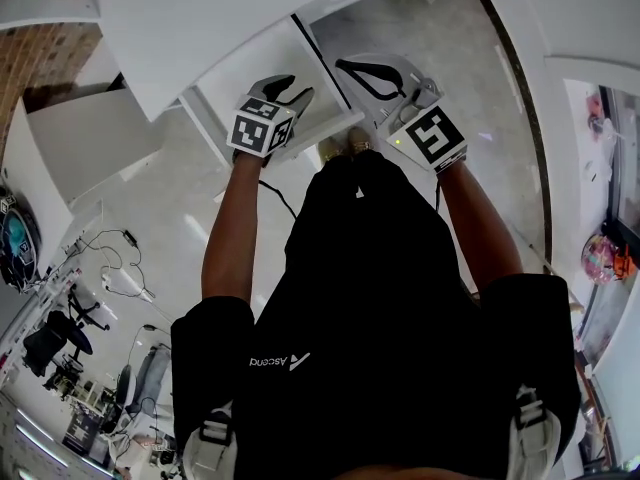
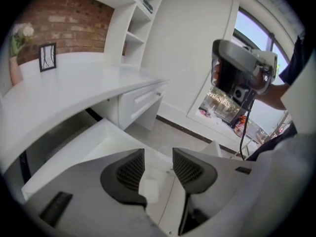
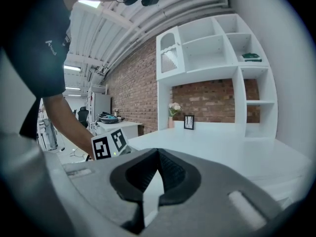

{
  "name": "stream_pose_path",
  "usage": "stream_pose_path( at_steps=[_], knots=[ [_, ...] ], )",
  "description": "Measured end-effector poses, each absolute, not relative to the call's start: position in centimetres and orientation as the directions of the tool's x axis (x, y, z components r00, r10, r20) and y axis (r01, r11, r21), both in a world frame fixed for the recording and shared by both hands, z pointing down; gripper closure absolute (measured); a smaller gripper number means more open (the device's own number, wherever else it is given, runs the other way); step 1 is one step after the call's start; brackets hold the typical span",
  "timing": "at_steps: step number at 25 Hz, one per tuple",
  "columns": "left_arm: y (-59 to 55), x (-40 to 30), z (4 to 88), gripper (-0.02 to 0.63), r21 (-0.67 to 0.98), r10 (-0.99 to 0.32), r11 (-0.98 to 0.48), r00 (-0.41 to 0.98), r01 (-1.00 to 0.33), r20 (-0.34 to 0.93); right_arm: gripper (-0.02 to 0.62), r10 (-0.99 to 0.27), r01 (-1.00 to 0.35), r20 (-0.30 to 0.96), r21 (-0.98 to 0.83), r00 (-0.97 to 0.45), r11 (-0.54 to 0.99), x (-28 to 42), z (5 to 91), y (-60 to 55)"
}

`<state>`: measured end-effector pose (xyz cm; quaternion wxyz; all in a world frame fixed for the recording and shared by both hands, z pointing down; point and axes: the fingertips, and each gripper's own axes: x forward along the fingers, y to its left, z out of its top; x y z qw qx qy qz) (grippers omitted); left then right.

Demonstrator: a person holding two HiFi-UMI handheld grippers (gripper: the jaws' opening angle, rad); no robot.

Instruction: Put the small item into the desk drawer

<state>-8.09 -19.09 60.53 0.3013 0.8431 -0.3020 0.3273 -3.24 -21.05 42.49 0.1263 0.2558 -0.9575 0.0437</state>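
In the left gripper view, the white desk drawer (image 2: 94, 144) stands pulled out under the desktop. A small white item (image 2: 149, 189) shows low in the gap between my left gripper's (image 2: 158, 168) jaws, next to the left pad. The jaws stand well apart and do not press on it. Whether it rests on the drawer floor I cannot tell. From the head view, the left gripper (image 1: 292, 90) hangs over the open drawer (image 1: 240, 76). My right gripper (image 1: 350, 66) is held beside it to the right, over the floor. Its jaws (image 3: 158, 154) meet with nothing between them.
The white desktop (image 2: 74, 83) carries a small picture frame (image 2: 47, 57) and a vase of flowers (image 2: 16, 58). Closed drawers (image 2: 143, 100) and open wall shelves (image 2: 143, 14) lie beyond. The person's body fills the lower head view; cables lie on the floor (image 1: 115, 258).
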Motion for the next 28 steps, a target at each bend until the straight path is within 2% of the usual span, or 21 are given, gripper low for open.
stream_pose_path(
  at_steps=[12, 19, 28],
  knots=[
    [-18.6, -6.5, 43.8, 0.533, 0.226, -0.656, -0.627, 0.661, -0.746, 0.364, 0.594, -0.471, -0.478, 0.155, -0.011, -0.869, 0.878, -3.1, 37.1, -18.4],
    [-16.1, -5.3, 35.7, 0.571, 0.15, -0.75, -0.614, 0.632, -0.775, 0.195, 0.595, -0.453, -0.454, 0.057, -0.003, -0.89, 0.891, -2.6, 33.2, -16.1],
    [-14.1, -6.1, 28.7, 0.607, 0.059, -0.805, -0.589, 0.591, -0.806, 0.05, 0.595, -0.425, -0.424, -0.047, -0.042, -0.904, 0.905, -2.8, 29.3, -13.8]
  ],
)
